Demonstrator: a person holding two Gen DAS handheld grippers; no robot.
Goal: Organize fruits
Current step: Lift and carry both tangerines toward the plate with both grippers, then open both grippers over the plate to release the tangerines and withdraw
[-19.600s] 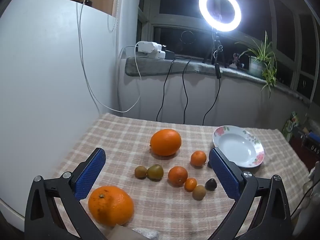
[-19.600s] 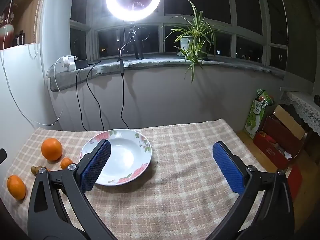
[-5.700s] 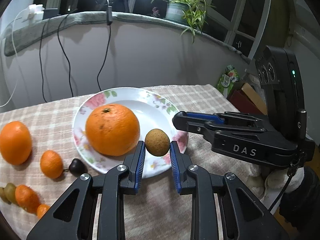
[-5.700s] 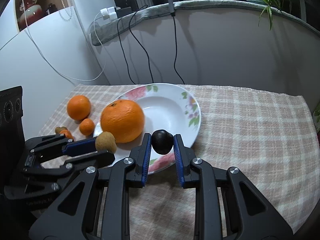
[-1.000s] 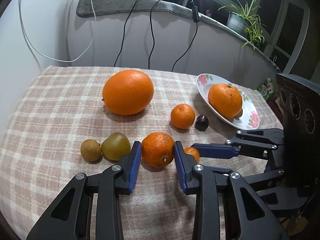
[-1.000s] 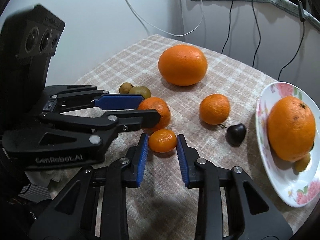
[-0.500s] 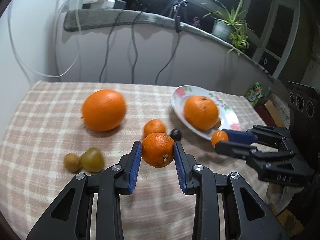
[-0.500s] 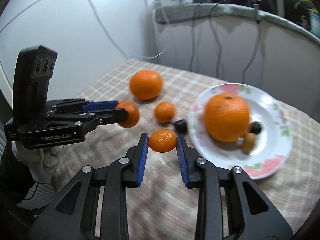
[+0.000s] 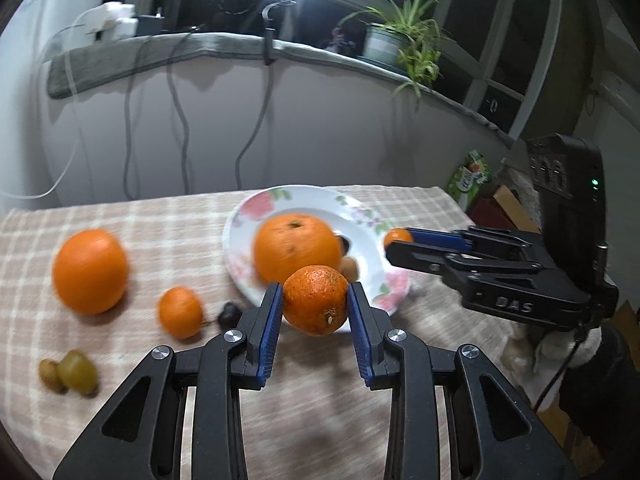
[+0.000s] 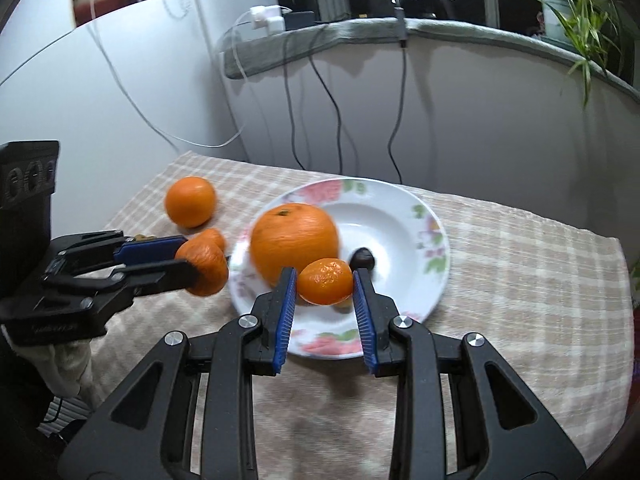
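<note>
My left gripper (image 9: pixel 315 300) is shut on a medium mandarin (image 9: pixel 316 300) and holds it above the cloth at the near rim of the floral plate (image 9: pixel 376 268). My right gripper (image 10: pixel 325 283) is shut on a small mandarin (image 10: pixel 326 282) and holds it over the plate's (image 10: pixel 404 216) near side. The plate holds a large orange (image 10: pixel 294 238), a dark plum (image 10: pixel 362 258) and a brown fruit (image 9: pixel 349 268). On the cloth lie a large orange (image 9: pixel 91 270), a mandarin (image 9: pixel 180 312), a dark plum (image 9: pixel 229 314), a green kiwi (image 9: pixel 78 372) and a brown fruit (image 9: pixel 50 374).
The checked tablecloth (image 10: pixel 520 280) covers the table; its right edge drops off to boxes on the floor (image 9: pixel 492 200). A white wall (image 10: pixel 100 100) stands at the left. Cables (image 10: pixel 320 100) hang from the window ledge behind the plate. A potted plant (image 9: pixel 396 48) sits on the ledge.
Both grippers have lifted their mandarins off the cloth and carried them right to the plate. The right one now hangs over the plate, the left at its near rim.
</note>
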